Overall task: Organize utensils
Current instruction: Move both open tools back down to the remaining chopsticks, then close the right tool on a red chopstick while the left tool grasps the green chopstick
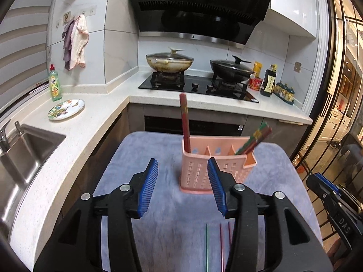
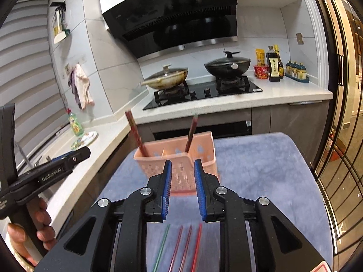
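while the left gripper gapes wide and empty, chopsticks already stand in the far pink holder's left and right compartments; four loose chopsticks lie near, below the narrower, empty right gripper.

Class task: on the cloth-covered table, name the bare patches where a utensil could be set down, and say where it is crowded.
Bare cloth lies right of the pink holder, out to the table's right edge, and left of it toward the counter. Crowded: the near middle, where loose chopsticks lie under the right gripper.
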Motion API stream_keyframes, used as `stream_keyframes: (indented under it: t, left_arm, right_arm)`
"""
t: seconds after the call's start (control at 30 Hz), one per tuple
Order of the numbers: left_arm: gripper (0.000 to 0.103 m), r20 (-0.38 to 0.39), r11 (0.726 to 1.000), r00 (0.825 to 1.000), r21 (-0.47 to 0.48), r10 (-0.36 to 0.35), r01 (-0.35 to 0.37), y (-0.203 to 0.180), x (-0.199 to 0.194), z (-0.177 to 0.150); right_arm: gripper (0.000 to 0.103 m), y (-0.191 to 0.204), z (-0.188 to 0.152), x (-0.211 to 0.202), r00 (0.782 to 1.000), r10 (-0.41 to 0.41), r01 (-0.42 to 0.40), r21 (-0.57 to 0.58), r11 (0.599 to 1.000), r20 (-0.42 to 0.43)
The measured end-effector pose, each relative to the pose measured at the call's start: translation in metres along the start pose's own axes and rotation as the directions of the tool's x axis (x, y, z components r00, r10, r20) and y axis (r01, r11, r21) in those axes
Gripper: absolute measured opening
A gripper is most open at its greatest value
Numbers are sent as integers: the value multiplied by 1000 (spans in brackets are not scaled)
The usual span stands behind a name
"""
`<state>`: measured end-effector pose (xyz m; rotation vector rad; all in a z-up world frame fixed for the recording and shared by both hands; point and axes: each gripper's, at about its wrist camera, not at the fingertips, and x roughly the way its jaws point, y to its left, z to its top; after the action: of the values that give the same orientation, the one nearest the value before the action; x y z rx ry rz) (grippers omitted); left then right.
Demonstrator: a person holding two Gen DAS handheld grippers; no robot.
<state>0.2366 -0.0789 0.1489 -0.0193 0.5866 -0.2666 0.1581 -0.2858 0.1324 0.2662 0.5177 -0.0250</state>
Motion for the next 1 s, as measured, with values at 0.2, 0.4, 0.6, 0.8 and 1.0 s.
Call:
stream_keyframes:
  t: [0.2,0.4,0.6,0.8,1.0]
  left_arm:
    - [43,-57,1000,998,4,14,-14,6,-17,-49]
    - [43,-136,1000,991,3,8,-8,10,-26,-101]
    - [43,-219,1000,976,6,12,-11,14,-30,-147]
    - [43,-267,1000,964,1,11,-12,17,-36,-175]
    - [43,-304,1000,953,4,7,-6,18,-37,-196]
  right_arm:
    - [21,-1,-55,-16,996,0,1,5,1000,-89]
    - [21,0,-110,-26,984,-28,25,-24,999,-174]
    - [21,4,-159,-27,966,-48,37,-50,998,-253]
    - [21,8,-194,-22,949,-47,34,-49,998,-313]
    - [21,8,-213,-13,935,-65,48,-56,997,-348]
